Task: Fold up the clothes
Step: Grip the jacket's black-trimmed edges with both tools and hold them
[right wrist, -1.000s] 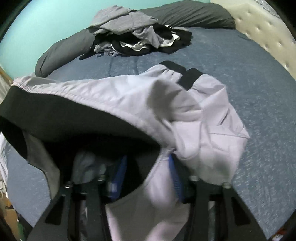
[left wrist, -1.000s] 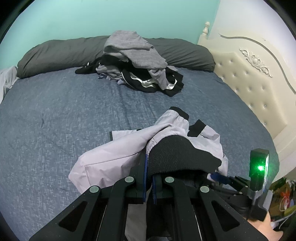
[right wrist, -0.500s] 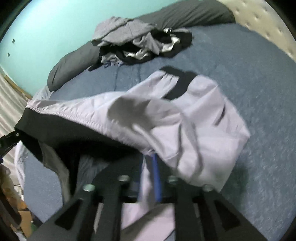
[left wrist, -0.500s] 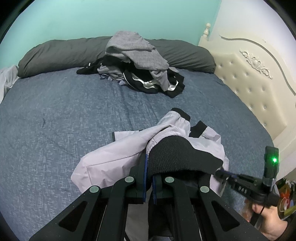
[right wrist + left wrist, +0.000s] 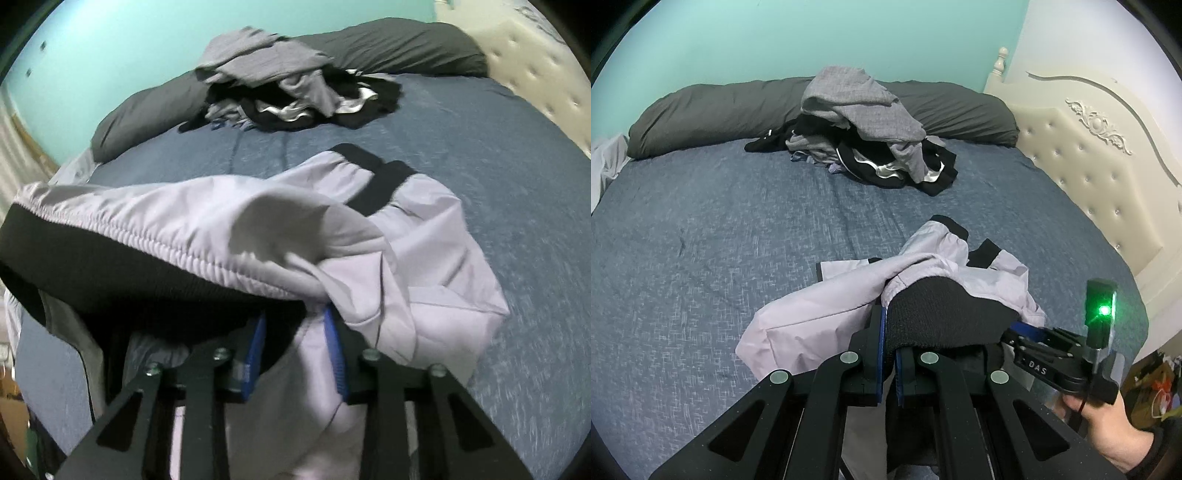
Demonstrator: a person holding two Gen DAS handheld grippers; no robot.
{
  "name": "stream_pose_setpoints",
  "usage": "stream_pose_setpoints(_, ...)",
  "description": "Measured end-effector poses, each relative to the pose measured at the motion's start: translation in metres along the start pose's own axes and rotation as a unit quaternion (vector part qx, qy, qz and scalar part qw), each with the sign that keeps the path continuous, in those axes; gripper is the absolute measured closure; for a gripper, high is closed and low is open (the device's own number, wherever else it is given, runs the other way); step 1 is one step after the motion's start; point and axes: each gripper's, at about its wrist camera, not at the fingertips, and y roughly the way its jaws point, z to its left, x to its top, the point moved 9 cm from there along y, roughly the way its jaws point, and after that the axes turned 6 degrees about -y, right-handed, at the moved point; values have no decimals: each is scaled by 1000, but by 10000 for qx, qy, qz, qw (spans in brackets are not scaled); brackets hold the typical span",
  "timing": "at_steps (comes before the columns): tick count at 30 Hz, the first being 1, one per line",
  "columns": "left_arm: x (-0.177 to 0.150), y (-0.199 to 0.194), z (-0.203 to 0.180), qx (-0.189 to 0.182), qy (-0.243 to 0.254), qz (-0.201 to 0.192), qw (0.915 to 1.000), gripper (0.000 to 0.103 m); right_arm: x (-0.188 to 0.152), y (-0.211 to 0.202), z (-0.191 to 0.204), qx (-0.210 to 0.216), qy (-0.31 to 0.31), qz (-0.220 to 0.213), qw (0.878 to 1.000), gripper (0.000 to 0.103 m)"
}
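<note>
A lavender jacket (image 5: 827, 306) with black ribbed trim lies crumpled on the blue bed cover (image 5: 720, 240), near the front edge. My left gripper (image 5: 889, 332) is shut on its black ribbed hem (image 5: 942, 317), holding it lifted. In the right wrist view the same jacket (image 5: 424, 236) drapes over my right gripper (image 5: 294, 321), whose blue pads stand apart with hem (image 5: 129, 273) and lavender cloth hanging between them. From the left wrist view, the right gripper (image 5: 1021, 330) reaches in at the hem's right end, held by a hand (image 5: 1108, 424).
A heap of grey and black clothes (image 5: 864, 129) sits at the far side of the bed against a long dark grey pillow (image 5: 713, 110). A cream tufted headboard (image 5: 1089, 166) runs along the right. Bare blue cover spreads to the left and middle.
The right gripper's pads came together half a second ago and now stand apart again around the hem. The left gripper kept its hold and barely moved.
</note>
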Motion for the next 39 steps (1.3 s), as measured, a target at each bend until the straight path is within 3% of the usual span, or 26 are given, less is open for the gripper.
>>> stream_pose_setpoints(8,0,-2,6,-30,-21,-42,10000,99,14,-29,-8,-636,-696,-700,9931,83)
stream_pose_setpoints(12,0,0,9,-47,-76,-36,10000,99,17,-28,-8,-768,-972,-705,9898,83)
stream_pose_setpoints(14,0,0,10,-49,-110,-40,9999,99,16,-31,-6,-546,-842,-722,9923,83)
stream_pose_setpoints(16,1,-1,12,-53,-140,-50,9999,99,13,-38,-4,-53,-677,-793,9945,82)
stream_pose_setpoints(22,2,-1,19,-56,-195,-60,9998,99,10,-57,0,95,-966,-1024,9900,81)
stream_pose_setpoints(23,2,-1,20,-56,-195,-64,9998,99,11,-59,1,86,-1027,-1048,9891,80)
stream_pose_setpoints(25,3,-2,20,-49,-204,-70,9998,99,11,-62,2,41,-1122,-1149,9870,66)
stream_pose_setpoints(26,3,-2,20,-45,-206,-72,9998,99,10,-57,4,95,-1159,-1061,9875,53)
stream_pose_setpoints(27,3,-2,20,-46,-190,-73,9998,99,9,-52,8,155,-1196,-961,9880,49)
stream_pose_setpoints(30,3,-3,17,-50,-143,-76,9999,99,9,-31,11,-41,-1393,-716,9876,49)
stream_pose_setpoints(33,2,-5,14,-62,-100,-79,9999,99,12,-18,6,-19,-1213,-581,9909,49)
stream_pose_setpoints(35,2,-5,14,-62,-77,-86,9999,99,12,-14,2,-73,-1210,-499,9914,56)
stream_pose_setpoints(39,2,-6,14,-56,-60,-106,9999,99,11,-5,-5,-188,-1213,-336,9919,95)
